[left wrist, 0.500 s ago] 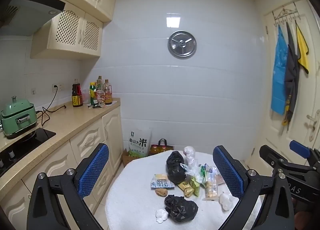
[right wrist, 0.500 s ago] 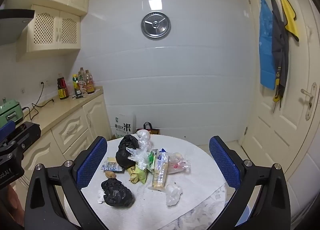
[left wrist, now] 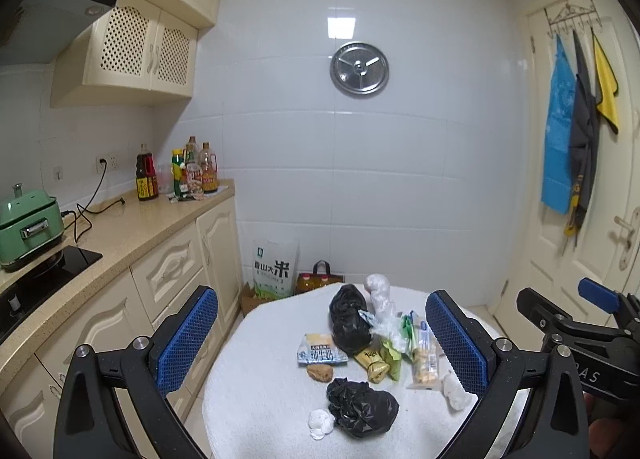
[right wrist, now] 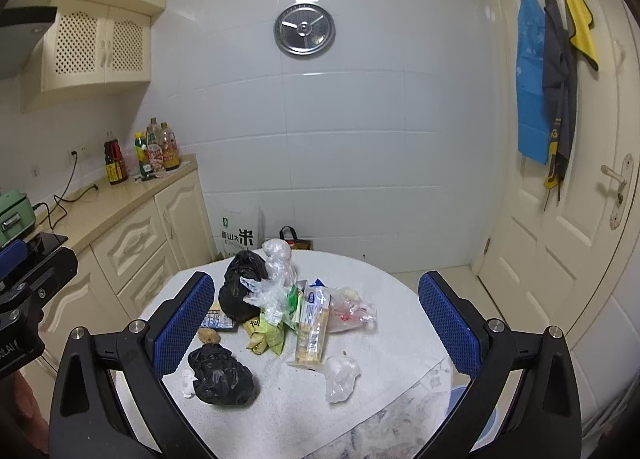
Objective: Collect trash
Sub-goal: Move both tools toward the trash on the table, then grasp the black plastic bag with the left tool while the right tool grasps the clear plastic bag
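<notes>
Our trash — crumpled black plastic bags point(right wrist: 222, 375), snack wrappers point(right wrist: 272, 327) and clear film point(right wrist: 340, 377) — lies heaped mid-way across the round white-clothed worktop point(right wrist: 384, 411). Above its near edge we hold the left gripper point(left wrist: 322, 333) and right gripper point(right wrist: 312, 319), fingers spread wide, empty, beside cream kitchen cabinets point(left wrist: 168, 279).

Each black claw point(left wrist: 322, 343) carries blue textured pads point(left wrist: 188, 335) and silver screws point(left wrist: 141, 342).
</notes>
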The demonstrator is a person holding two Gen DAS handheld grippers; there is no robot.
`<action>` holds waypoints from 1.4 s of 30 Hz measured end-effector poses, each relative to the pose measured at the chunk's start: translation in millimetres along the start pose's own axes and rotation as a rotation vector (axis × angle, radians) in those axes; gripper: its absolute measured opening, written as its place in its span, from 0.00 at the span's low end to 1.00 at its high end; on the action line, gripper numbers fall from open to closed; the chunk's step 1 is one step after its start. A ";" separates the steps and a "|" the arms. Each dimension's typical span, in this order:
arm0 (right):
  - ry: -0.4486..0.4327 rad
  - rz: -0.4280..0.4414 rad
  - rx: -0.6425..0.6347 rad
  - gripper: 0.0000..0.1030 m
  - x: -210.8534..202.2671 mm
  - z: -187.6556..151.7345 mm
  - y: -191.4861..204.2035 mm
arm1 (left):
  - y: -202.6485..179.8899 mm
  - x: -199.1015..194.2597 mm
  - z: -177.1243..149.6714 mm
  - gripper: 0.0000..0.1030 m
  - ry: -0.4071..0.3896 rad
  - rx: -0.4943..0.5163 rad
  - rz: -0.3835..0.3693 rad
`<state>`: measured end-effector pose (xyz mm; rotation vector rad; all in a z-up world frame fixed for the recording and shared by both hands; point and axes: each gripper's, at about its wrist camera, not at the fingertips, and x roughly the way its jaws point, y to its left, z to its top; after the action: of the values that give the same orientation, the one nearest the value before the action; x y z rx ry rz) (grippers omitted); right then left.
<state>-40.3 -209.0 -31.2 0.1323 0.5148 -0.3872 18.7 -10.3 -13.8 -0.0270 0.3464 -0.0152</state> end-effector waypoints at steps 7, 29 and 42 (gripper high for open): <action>0.074 -0.018 -0.008 1.00 23.5 -13.9 -2.5 | -3.2 34.1 -6.5 1.00 0.054 0.006 -0.008; 0.465 -0.051 0.029 1.00 147.5 -117.3 -39.9 | -18.9 182.4 -82.6 0.99 0.401 0.084 -0.046; 0.528 -0.019 0.060 0.90 183.8 -138.5 -45.4 | -45.4 248.8 -114.1 1.00 0.465 0.148 -0.073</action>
<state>26.0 -280.5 -244.6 0.2912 1.0260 -0.3864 213.4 -63.2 -204.2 0.1124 0.8085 -0.1209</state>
